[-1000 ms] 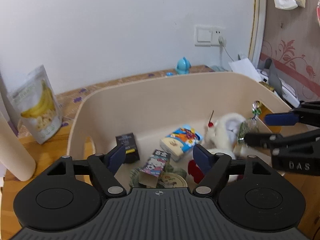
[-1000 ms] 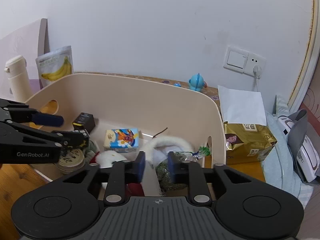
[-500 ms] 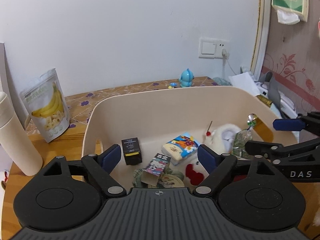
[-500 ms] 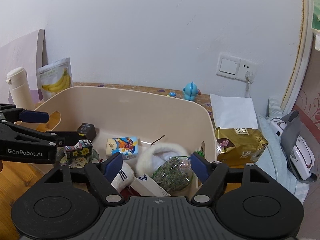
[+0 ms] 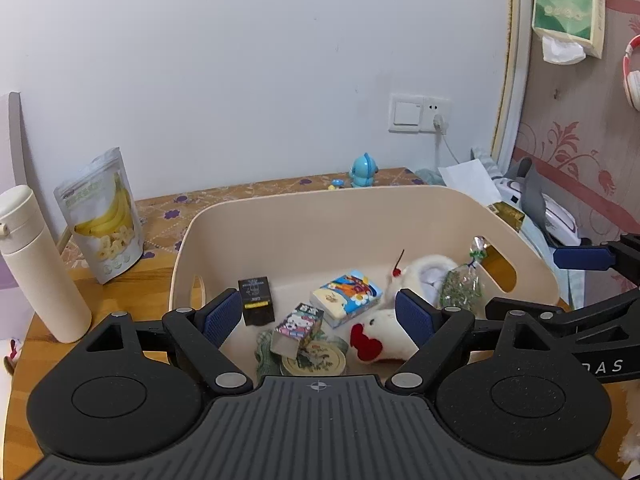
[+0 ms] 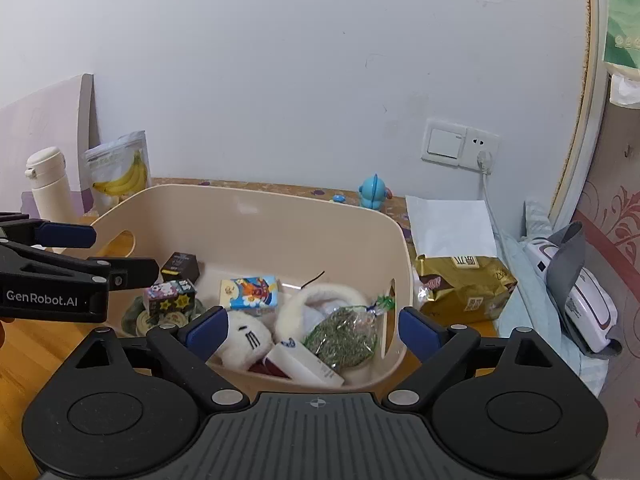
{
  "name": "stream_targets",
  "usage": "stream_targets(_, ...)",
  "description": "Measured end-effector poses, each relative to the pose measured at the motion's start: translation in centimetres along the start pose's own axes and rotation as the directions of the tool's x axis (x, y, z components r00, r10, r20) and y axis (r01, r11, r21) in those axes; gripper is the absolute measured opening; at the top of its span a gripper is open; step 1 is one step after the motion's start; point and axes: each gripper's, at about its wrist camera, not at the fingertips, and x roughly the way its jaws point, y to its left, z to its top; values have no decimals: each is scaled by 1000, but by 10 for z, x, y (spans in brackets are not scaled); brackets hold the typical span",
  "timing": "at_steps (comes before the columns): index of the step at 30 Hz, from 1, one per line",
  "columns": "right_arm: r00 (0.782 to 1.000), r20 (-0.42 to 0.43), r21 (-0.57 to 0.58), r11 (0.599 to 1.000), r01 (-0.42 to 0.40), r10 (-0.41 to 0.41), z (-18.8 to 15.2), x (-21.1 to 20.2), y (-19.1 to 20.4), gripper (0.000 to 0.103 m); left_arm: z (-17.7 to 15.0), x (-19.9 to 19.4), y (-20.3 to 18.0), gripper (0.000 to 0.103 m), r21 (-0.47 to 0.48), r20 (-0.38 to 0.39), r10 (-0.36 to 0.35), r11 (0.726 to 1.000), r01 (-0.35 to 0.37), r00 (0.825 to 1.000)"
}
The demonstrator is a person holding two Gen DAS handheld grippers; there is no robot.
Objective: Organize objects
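A beige bin [image 5: 360, 196] stands on the wooden table. In it lie a black box [image 5: 256, 300], a cartoon carton [image 5: 298, 330], a colourful tissue pack [image 5: 346, 296], a white plush toy [image 5: 376, 340], white fluffy earmuffs [image 5: 428, 268] and a bag of green herbs [image 6: 344, 338]. My left gripper [image 5: 318, 312] hovers open above the bin's near left side, holding nothing. Over the near right side, my right gripper [image 6: 313, 326] has its jaws opening wide. The herb bag lies loose in the bin below them, untouched by the pads.
A banana-chip pouch [image 5: 102, 216] and a white bottle [image 5: 36, 264] stand left of the bin. A blue toy figure [image 5: 363, 170] sits behind it by the wall. Right of the bin are a gold bag [image 6: 460, 288], a white paper bag [image 6: 448, 224] and a white device [image 6: 580, 300].
Both grippers have drawn back and up from the bin. The right jaws went from nearly closed around the herb bag to wide apart, leaving the bag in the bin.
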Motion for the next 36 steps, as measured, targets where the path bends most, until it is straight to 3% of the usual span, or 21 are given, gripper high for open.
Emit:
stream_targets(23, 1000, 12, 45, 999, 1, -2, -29, -41, 2, 103, -32, -46, -14, 85, 43, -6, 33, 999, -33, 999)
stream_targets(36, 1000, 1, 54, 998, 9, -9, -53, -61, 1, 103, -52, -67, -23, 85, 8, -10, 29, 1000, -29, 1000)
